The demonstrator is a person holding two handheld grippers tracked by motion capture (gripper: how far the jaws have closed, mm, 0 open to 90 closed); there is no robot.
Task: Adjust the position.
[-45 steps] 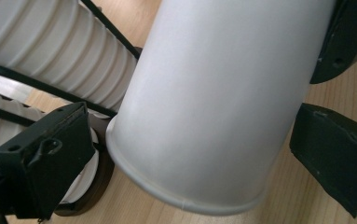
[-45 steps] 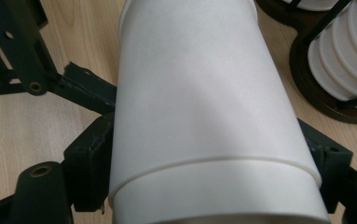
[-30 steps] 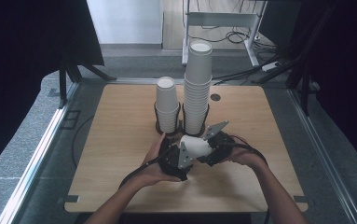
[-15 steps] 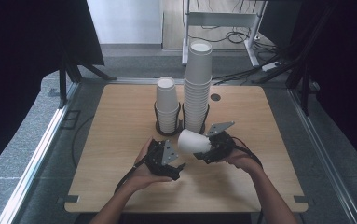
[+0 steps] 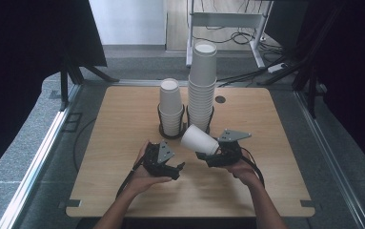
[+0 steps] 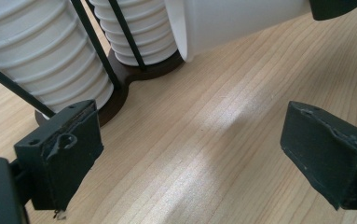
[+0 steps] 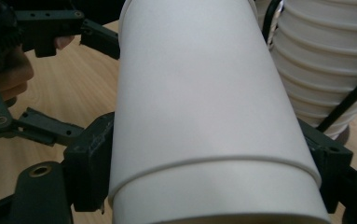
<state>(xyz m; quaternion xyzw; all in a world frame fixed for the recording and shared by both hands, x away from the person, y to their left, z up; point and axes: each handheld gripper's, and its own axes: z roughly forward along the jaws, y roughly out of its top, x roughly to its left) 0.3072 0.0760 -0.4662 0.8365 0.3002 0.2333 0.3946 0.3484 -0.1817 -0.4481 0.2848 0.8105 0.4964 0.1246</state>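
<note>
A single white paper cup [image 5: 198, 139] lies tilted on its side in the air, rim toward the left, with my right gripper [image 5: 215, 153] shut on its base end. In the right gripper view the cup [image 7: 199, 107] runs between both jaws of the right gripper [image 7: 209, 163], pressed on each side. My left gripper [image 5: 176, 168] rests low over the table to the cup's left, apart from it. Its jaws [image 6: 195, 154] have just been closing and stand open over bare wood with nothing between them. The held cup's rim [image 6: 232, 23] shows above them.
Two stacks of white cups stand in black wire holders behind the grippers: a shorter stack [image 5: 170, 107] and a taller stack [image 5: 202, 81]. Both rise just beyond the left jaws [image 6: 41, 51]. The wooden table [image 5: 118, 124] has free room on either side.
The left gripper has drawn away from the cup, to the left and toward the person. The cup stays in the right gripper, which has barely moved.
</note>
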